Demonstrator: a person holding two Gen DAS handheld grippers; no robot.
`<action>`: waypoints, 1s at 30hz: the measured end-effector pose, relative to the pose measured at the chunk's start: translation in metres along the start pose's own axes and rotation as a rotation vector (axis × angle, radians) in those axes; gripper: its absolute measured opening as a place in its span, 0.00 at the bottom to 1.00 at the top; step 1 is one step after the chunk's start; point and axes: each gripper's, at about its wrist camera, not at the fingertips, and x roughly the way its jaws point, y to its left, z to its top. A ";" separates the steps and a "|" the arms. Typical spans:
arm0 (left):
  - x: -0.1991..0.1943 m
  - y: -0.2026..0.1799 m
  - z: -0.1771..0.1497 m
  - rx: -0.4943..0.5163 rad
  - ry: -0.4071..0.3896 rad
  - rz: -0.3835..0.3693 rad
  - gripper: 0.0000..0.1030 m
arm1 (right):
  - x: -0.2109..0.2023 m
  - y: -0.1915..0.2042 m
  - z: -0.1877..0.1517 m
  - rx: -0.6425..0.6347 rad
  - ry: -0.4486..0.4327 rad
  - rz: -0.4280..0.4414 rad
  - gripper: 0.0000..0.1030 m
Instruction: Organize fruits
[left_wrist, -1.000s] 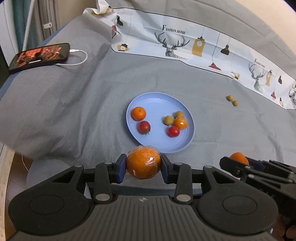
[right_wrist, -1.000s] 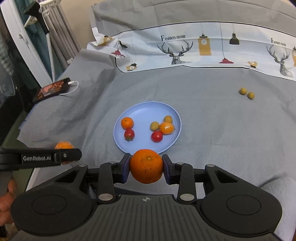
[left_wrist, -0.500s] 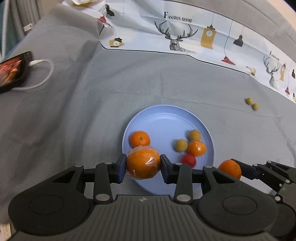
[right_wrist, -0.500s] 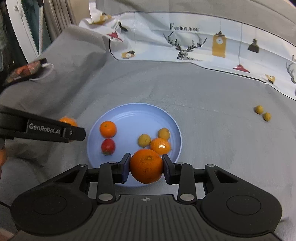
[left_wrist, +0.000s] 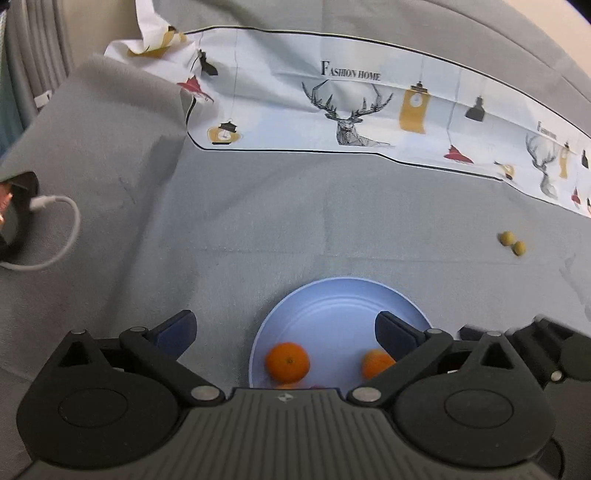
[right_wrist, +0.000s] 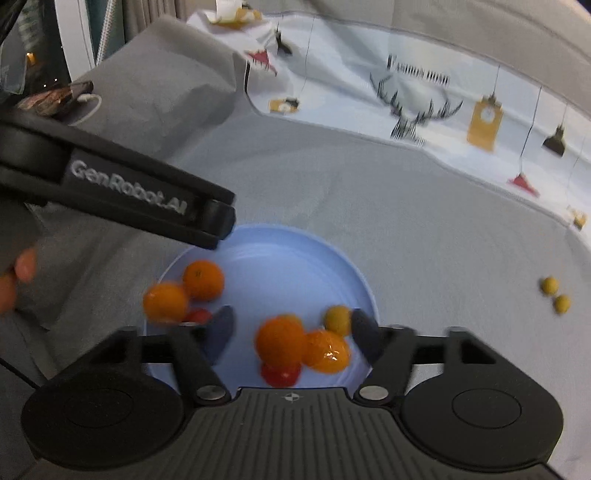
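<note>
The blue plate (left_wrist: 343, 314) (right_wrist: 295, 258) lies on grey cloth below both grippers. My left gripper (left_wrist: 286, 330) is opening wide with nothing between its pads; a small orange (left_wrist: 287, 362) lies on the plate under it. In the right wrist view a blurred wrapped orange (right_wrist: 165, 301) rests at the plate's left rim beside that small orange (right_wrist: 203, 278). My right gripper (right_wrist: 291, 334) is opening too. A bare orange (right_wrist: 280, 341) sits on the plate between its fingers, touching neither pad. A second wrapped orange (right_wrist: 327, 350), a tomato (right_wrist: 280, 373) and a yellow-green fruit (right_wrist: 337, 319) crowd it.
Two small yellow-green fruits (left_wrist: 512, 243) (right_wrist: 555, 294) lie on the cloth right of the plate. A printed deer sheet (left_wrist: 351, 110) covers the far side. A phone with a white cable (left_wrist: 55, 229) lies at the far left. A hand (right_wrist: 14, 273) holds the left gripper.
Both grippers came forward and down over the plate, then let go. The wrapped orange left the left jaws and the bare orange left the right jaws; both now lie on the plate.
</note>
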 end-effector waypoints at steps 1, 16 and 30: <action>-0.005 0.000 -0.002 -0.003 0.000 0.004 1.00 | -0.005 0.000 -0.001 -0.003 -0.009 -0.010 0.83; -0.136 0.008 -0.092 -0.075 -0.018 0.052 1.00 | -0.138 0.024 -0.056 0.082 -0.082 -0.007 0.98; -0.224 -0.016 -0.132 -0.062 -0.173 0.056 1.00 | -0.231 0.039 -0.098 0.057 -0.272 -0.071 0.99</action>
